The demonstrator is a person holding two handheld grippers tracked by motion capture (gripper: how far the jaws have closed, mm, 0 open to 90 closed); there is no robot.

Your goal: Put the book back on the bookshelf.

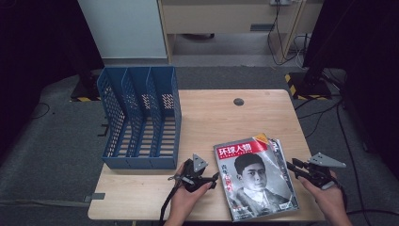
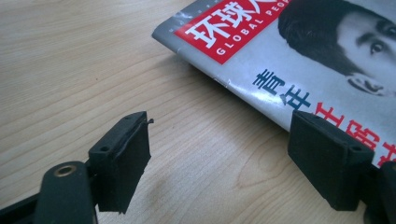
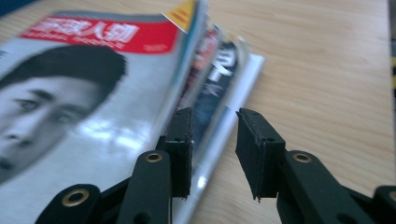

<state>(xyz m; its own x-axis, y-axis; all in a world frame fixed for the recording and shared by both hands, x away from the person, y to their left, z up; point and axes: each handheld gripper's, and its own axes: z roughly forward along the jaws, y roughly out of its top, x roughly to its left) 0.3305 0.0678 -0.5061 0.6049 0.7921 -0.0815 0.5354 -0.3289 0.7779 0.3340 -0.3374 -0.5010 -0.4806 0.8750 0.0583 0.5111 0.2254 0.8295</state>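
Note:
A stack of magazines (image 1: 256, 176) lies at the table's front right. The top one has a red title band and a black-and-white portrait (image 2: 303, 51) (image 3: 79, 93); the lower ones fan out at its right edge (image 3: 219, 70). My left gripper (image 1: 215, 179) sits at the stack's left edge, jaws wide open (image 2: 224, 154), with the right jaw over the cover's border and nothing held. At the stack's right edge my right gripper (image 1: 290, 165) is open (image 3: 212, 140), its jaws on either side of the lower magazines' fanned edges.
A blue three-slot file organiser (image 1: 141, 117) stands on the left half of the wooden table (image 1: 226, 117), its slots holding nothing. A dark round cable hole (image 1: 238, 101) sits near the far edge. Black stands and cables lie on the floor at the right.

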